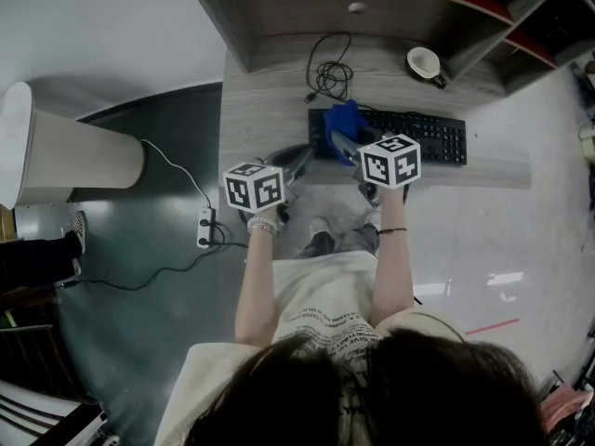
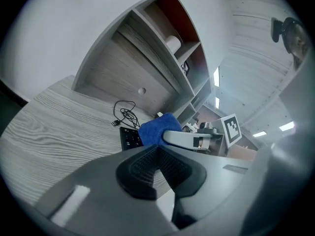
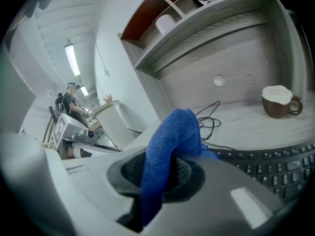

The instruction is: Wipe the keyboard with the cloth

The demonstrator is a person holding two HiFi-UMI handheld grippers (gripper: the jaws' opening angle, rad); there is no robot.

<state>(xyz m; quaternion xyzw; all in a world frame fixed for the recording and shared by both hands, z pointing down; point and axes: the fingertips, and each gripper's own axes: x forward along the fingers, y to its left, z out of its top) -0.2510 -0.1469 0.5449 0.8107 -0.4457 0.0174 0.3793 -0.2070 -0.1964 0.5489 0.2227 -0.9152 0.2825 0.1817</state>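
A black keyboard (image 1: 400, 136) lies along the front of the grey wood desk (image 1: 260, 110). My right gripper (image 1: 346, 145) is shut on a blue cloth (image 1: 342, 122) over the keyboard's left end. In the right gripper view the cloth (image 3: 170, 146) bulges up from between the pads, with the keyboard's keys (image 3: 275, 163) to the right. My left gripper (image 1: 296, 163) hovers at the desk's front edge, left of the keyboard. Its pads (image 2: 142, 168) meet at the tips and hold nothing. From there I see the cloth (image 2: 156, 129) and the keyboard's corner (image 2: 129, 137).
A coiled black cable (image 1: 330, 72) lies behind the keyboard. A brown-and-white cup (image 1: 425, 63) stands at the back right under the shelf unit (image 1: 353, 3). On the floor to the left are a power strip (image 1: 206, 228) and a white bin (image 1: 70, 147).
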